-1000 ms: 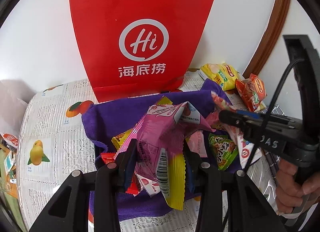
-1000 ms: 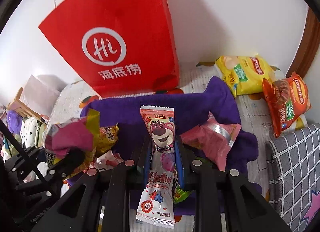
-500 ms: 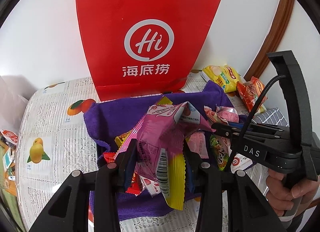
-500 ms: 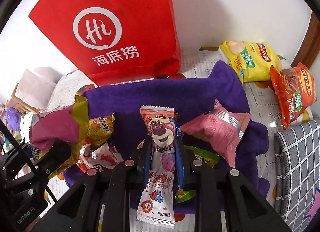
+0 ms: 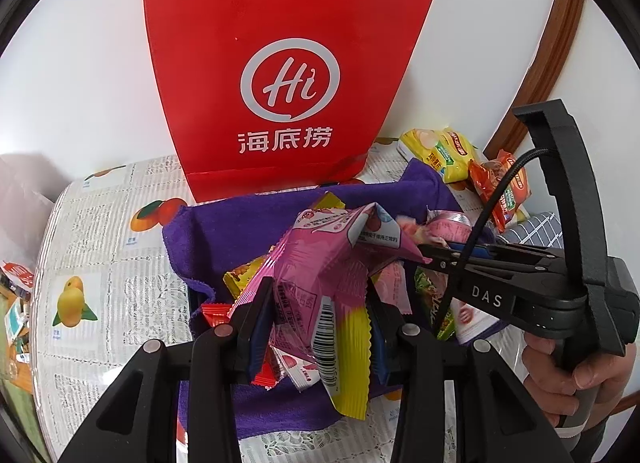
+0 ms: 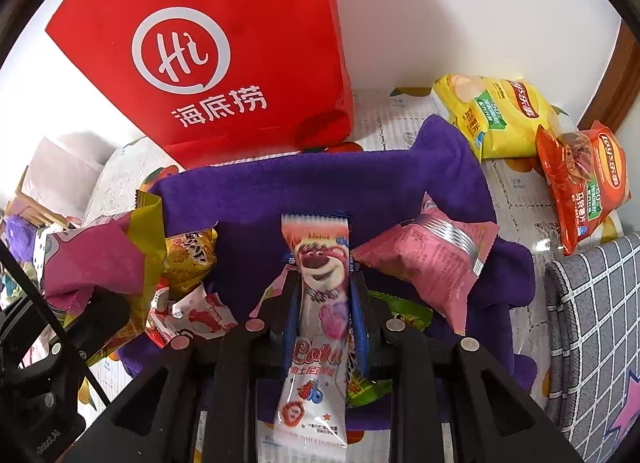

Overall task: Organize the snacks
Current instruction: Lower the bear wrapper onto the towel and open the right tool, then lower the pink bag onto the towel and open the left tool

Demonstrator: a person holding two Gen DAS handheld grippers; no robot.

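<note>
My left gripper [image 5: 320, 291] is shut on a crumpled pink and yellow snack packet [image 5: 320, 263], held above a purple towel [image 5: 240, 231] strewn with small snacks. In the right wrist view my right gripper [image 6: 324, 283] has a long packet with a pink bear [image 6: 318, 343] between its pads. The jaws are opening slightly, and the pads still touch the packet. From the left wrist view, the right gripper [image 5: 424, 255] reaches in from the right, its tip close to the pink packet's top corner. A hand [image 5: 576, 375] grips its handle.
A red paper bag [image 6: 208, 51] stands behind the towel against the white wall. A yellow chips bag [image 6: 500, 111] and a red chips bag [image 6: 580, 179] lie at the back right. A pink pouch [image 6: 432, 255] rests on the towel. A grey checked cloth [image 6: 592, 323] lies at the right.
The right gripper has come in leftward and lower over the towel with the bear packet, nearer the left gripper's packet. The left gripper has stayed put.
</note>
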